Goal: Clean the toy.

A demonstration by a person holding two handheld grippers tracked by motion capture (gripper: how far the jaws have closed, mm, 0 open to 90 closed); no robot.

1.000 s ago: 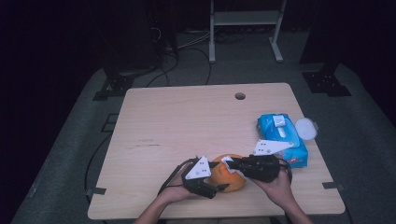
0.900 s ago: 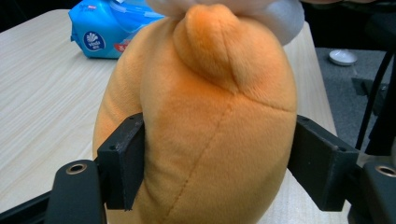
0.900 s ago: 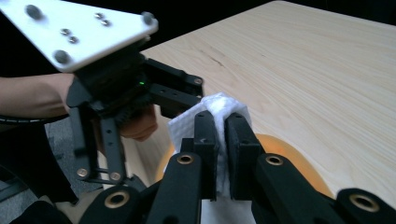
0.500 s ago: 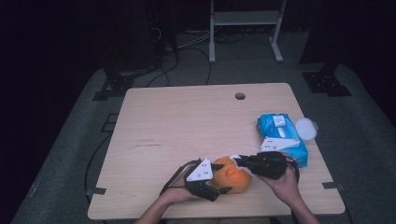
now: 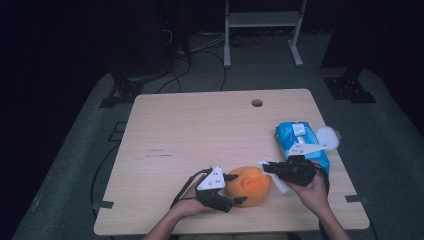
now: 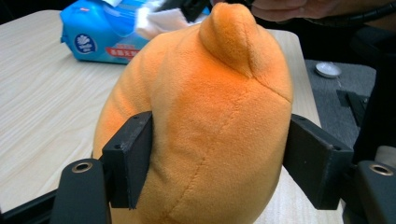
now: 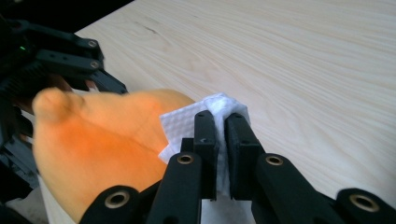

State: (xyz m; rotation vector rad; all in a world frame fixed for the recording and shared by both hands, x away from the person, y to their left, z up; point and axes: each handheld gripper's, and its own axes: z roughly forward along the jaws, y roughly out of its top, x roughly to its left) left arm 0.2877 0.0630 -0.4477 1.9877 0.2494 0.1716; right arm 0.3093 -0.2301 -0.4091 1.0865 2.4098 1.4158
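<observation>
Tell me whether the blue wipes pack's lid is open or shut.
Open. In the high view the blue wipes pack has its white lid flipped out past its right edge, off the top of the pack.

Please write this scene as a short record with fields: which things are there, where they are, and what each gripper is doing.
surface: wooden table, with a round hole near its far edge
toy: orange plush toy, near the table's front edge
left gripper: jaws pressed on both sides of the plush toy; they have just been closing
right gripper: shut on a white wipe, which touches the toy
pack: blue wipe pack, at the table's right side, lid open
likely work: wiping the toy while it is held
</observation>
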